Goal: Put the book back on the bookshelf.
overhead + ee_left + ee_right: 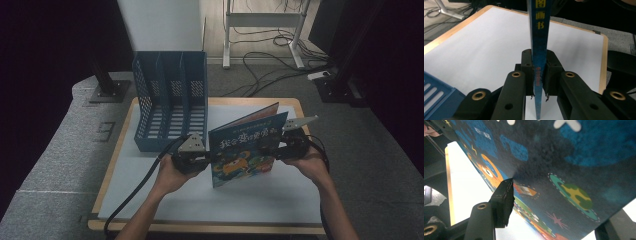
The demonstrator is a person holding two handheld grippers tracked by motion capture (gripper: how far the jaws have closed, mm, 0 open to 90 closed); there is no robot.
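A children's picture book (245, 150) with a dark blue cartoon cover stands upright over the white board (200, 200), its pages fanned slightly at the top. My left gripper (207, 159) is shut on the book's left edge. In the left gripper view both pads clamp the thin blue spine (539, 50) of the book between the jaws of that left gripper (539, 75). My right gripper (277, 145) is at the book's right edge. In the right gripper view the cover (564, 157) passes between the widely spread jaws of the right gripper (559, 202); one black finger (502, 197) sits just in front of it.
A blue three-slot file rack (170, 100) stands at the board's back left, its corner (436, 95) close to my left gripper. The board has a wooden rim (115, 160). Cables, a desk frame (260, 20) and black stand bases (107, 90) lie on the floor beyond.
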